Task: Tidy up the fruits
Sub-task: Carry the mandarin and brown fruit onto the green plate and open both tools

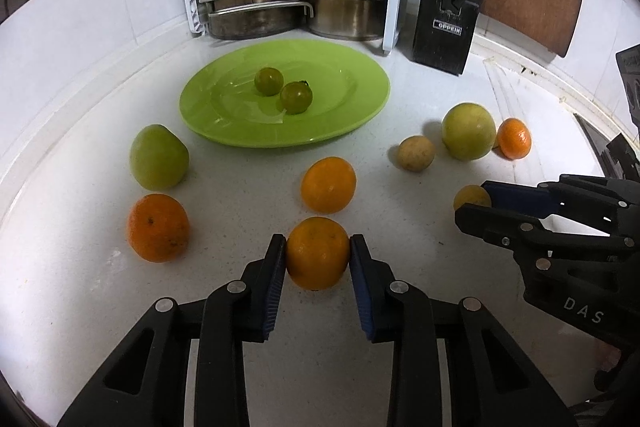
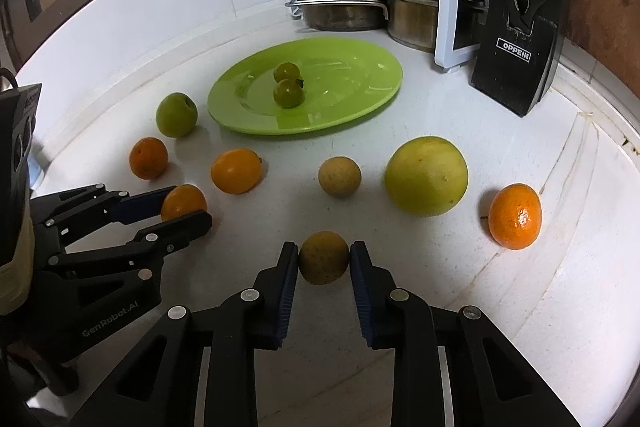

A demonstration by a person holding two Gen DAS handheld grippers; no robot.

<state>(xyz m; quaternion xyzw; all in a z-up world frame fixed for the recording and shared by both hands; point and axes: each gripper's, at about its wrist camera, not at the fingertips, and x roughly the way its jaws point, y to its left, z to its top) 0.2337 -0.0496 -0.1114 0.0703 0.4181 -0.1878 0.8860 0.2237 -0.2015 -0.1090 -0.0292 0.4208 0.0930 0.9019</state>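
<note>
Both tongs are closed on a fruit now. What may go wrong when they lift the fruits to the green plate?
1. The left tongs pinch the orange only at its sides; being round, it may slip.
2. The two small green fruits on the green plate may roll if bumped.
3. The right tongs, holding a yellowish fruit, work close beside the left; they may collide.

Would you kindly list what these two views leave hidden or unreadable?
- Left wrist view: the yellowish fruit is half hidden by the right gripper.
- Right wrist view: the orange is partly covered by the left gripper.
- Both views: knife block top cut off; lower-shelf pots shadowed.
</note>
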